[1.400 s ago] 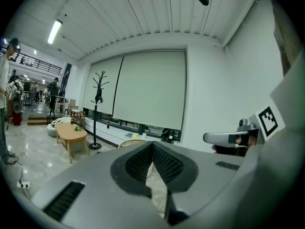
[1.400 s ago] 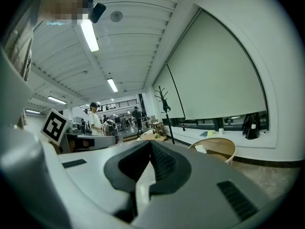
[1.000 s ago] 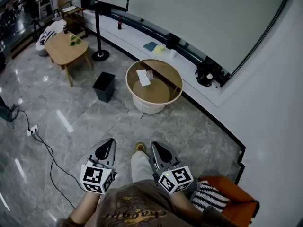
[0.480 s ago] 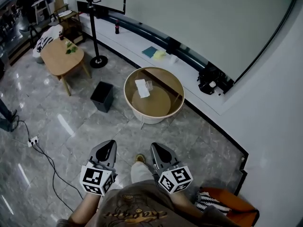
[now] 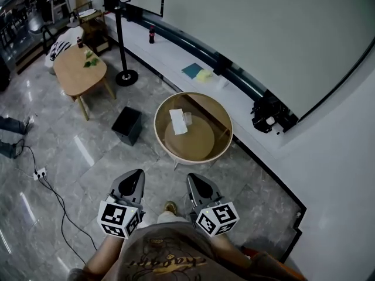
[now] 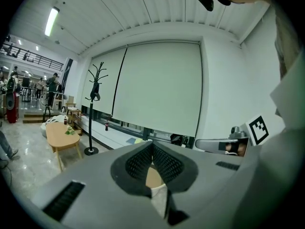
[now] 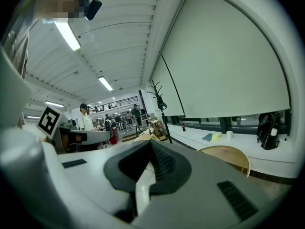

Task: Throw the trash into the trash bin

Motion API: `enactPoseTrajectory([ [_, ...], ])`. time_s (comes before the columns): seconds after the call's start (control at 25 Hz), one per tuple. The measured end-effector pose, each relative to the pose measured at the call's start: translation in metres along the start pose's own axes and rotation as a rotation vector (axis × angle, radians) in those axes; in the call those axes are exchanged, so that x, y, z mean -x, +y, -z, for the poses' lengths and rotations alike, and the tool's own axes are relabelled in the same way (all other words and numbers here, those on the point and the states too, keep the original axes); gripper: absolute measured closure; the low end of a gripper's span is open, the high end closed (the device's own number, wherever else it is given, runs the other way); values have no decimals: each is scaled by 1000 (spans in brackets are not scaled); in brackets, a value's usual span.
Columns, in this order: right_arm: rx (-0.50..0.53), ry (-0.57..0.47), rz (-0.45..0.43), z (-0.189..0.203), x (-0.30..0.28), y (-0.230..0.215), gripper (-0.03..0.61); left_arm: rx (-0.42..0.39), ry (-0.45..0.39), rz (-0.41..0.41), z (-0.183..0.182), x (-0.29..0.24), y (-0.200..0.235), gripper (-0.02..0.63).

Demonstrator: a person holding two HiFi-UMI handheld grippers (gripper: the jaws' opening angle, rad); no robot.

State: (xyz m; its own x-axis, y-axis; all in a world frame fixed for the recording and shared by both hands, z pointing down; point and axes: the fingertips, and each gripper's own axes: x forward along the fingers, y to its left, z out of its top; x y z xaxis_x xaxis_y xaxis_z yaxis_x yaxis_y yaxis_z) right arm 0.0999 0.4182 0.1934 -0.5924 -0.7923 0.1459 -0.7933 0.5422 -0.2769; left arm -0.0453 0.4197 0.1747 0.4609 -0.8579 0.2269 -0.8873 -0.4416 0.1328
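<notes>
A white crumpled paper (image 5: 177, 122) and a small clear cup (image 5: 187, 118) lie on the round glass-topped table (image 5: 220, 113) ahead of me. To that table's left, a black trash bin (image 5: 127, 124) stands on the floor. My left gripper (image 5: 137, 174) and right gripper (image 5: 191, 178) are held side by side low in the head view, well short of the table. Both point toward it. The left gripper (image 6: 152, 145) has its pads pressed together with nothing between them. The right gripper (image 7: 151, 145) is shut and empty as well.
A wooden coffee table (image 5: 78, 70) and a coat stand (image 5: 124, 75) are at the far left. A white ledge (image 5: 176, 54) along the wall bears a bottle (image 5: 152, 35) and a black bag (image 5: 268, 115). A cable with a power strip (image 5: 40, 173) lies on the floor.
Both grippers, still shut, have been carried forward toward the round table, which now sits closer and more central. The orange seat at lower right has slid almost out of view.
</notes>
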Motion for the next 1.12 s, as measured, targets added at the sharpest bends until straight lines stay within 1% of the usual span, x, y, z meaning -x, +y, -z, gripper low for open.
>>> enactPoseTrajectory([
  [0.16,0,2,-25,-13,-24,-24,561,6,15,-13,-6,-32,5,597],
  [0.4,6,6,-39,-26,-50,-58,561,13,3,-24,-19,-69,10,597],
  [0.68,2,19,-47,-29,-74,-72,561,13,7,-25,-23,-94,20,596],
  [0.92,-1,29,-20,-27,-99,-92,561,-4,2,0,-26,-129,36,597],
  [1.12,-10,37,10,-30,-130,-112,561,-10,15,23,-30,-166,57,597],
])
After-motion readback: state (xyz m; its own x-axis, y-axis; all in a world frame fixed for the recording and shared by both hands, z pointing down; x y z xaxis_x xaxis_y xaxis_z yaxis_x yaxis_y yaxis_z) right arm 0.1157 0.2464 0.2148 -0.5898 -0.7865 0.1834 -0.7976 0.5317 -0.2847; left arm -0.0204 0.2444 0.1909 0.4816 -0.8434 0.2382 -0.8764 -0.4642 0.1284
